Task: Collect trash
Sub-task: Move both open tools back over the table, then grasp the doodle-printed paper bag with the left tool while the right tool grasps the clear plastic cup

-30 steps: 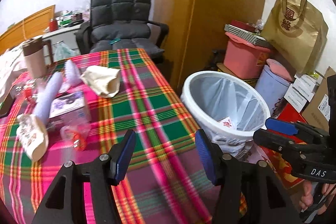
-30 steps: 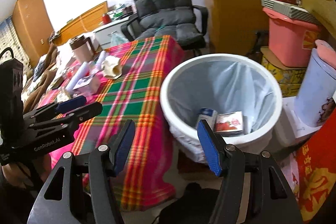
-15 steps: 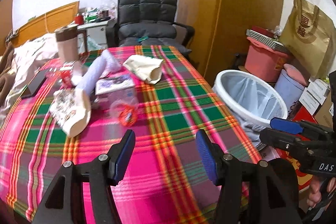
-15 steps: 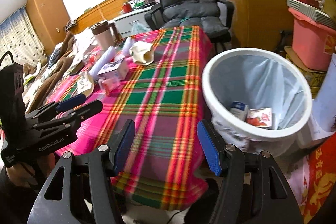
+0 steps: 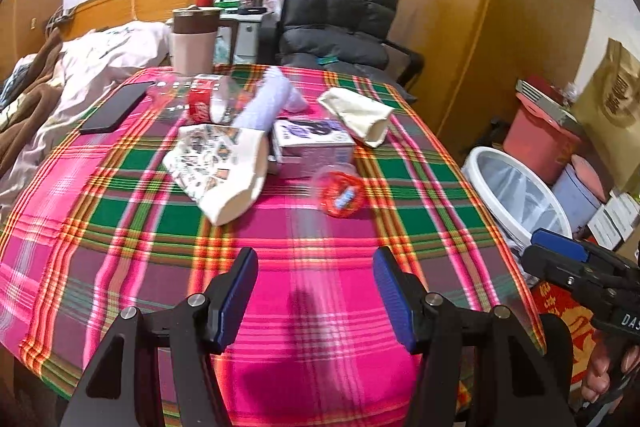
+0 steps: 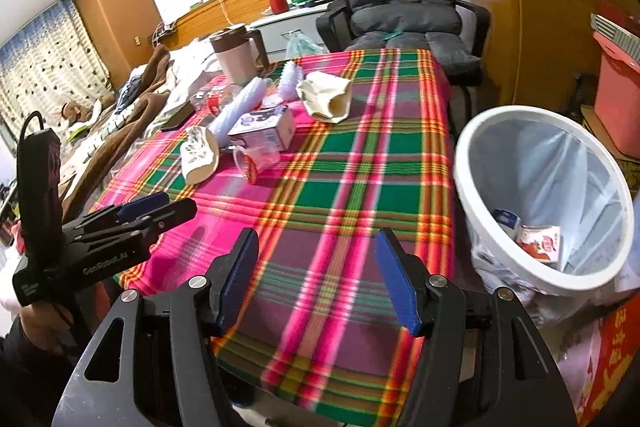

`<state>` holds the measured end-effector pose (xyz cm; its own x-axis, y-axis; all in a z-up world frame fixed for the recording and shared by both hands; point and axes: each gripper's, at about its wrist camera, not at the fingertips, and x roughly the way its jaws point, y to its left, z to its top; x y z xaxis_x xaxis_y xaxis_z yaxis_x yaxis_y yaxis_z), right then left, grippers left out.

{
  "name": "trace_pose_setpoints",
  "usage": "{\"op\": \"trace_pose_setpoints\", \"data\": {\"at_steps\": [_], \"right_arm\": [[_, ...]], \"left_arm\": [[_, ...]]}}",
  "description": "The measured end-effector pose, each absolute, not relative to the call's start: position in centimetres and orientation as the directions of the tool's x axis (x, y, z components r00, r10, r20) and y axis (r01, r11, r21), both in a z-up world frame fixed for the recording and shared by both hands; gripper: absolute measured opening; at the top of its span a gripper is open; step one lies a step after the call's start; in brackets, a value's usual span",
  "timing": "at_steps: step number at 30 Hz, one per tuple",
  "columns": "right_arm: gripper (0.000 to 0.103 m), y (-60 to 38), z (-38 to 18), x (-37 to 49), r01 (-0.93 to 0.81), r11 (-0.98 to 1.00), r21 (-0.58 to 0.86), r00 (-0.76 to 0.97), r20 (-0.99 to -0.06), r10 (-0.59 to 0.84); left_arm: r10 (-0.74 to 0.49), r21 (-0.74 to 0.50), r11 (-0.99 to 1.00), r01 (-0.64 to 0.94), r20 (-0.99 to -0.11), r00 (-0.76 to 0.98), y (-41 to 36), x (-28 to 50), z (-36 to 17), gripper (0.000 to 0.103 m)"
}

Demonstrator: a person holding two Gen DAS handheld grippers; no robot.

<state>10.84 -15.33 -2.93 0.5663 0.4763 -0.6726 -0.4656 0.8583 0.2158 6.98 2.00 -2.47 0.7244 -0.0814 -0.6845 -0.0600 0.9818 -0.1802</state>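
A: What sits nearest the cameras?

B: Both tools, over the near edge of the plaid cloth (image 5: 304,259). The left gripper (image 5: 314,293) has its blue pads spread, with only bare cloth between them. The right gripper (image 6: 316,283) is the same: released, gripping nothing, above the cloth corner next to the bin (image 6: 476,163).

A: So neither has any trash?

B: None. In the left view the right gripper shows from the side at the right edge, a hand (image 5: 604,371) under it. In the right view the left gripper shows at the left edge, just above the cloth.

A: Where is the trash, then?

B: Partly in the bin already: a red-and-white carton (image 6: 540,241) and a small blue-and-white box (image 6: 506,221) lie at the bottom of the liner. The bin stands on the floor just beside the table's right side.

A: And on the table?

B: Mid-table, a clear cup with a red label (image 5: 340,189) lies on its side. Just past it are a purple box (image 5: 312,143) and a printed white bag (image 5: 218,167), touching one another. Further on lie a cream wrapper (image 5: 356,115), a pale ribbed tube (image 5: 266,103), a red can (image 5: 200,95) and a phone (image 5: 116,107).

A: At the far end?

B: A pink jug with a brown lid (image 5: 194,41) at the table's back edge, then a grey chair (image 5: 340,15) against the wall.
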Motion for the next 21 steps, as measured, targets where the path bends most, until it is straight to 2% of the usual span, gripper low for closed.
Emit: {"op": "trace_pose_setpoints", "data": {"at_steps": [6,9,21], "right_arm": [[0.062,-14.6,-2.9,11.3,-0.477,0.852,0.217,0.559,-0.673,0.485],[0.062,-14.5,-2.9,11.5,-0.477,0.852,0.217,0.559,-0.673,0.485],[0.062,-13.1,-3.0,12.9,-0.487,0.846,0.219,0.548,-0.677,0.491]], "left_arm": [[-0.051,-0.189,0.976,-0.109,-0.683,0.729,4.3,7.9,-2.7,0.059],[-0.039,-0.206,0.968,-0.142,-0.684,0.728,5.7,8.6,-2.9,0.052],[-0.028,-0.320,0.909,-0.266,-0.684,0.728,10.1,11.3,-3.5,0.052]]}}
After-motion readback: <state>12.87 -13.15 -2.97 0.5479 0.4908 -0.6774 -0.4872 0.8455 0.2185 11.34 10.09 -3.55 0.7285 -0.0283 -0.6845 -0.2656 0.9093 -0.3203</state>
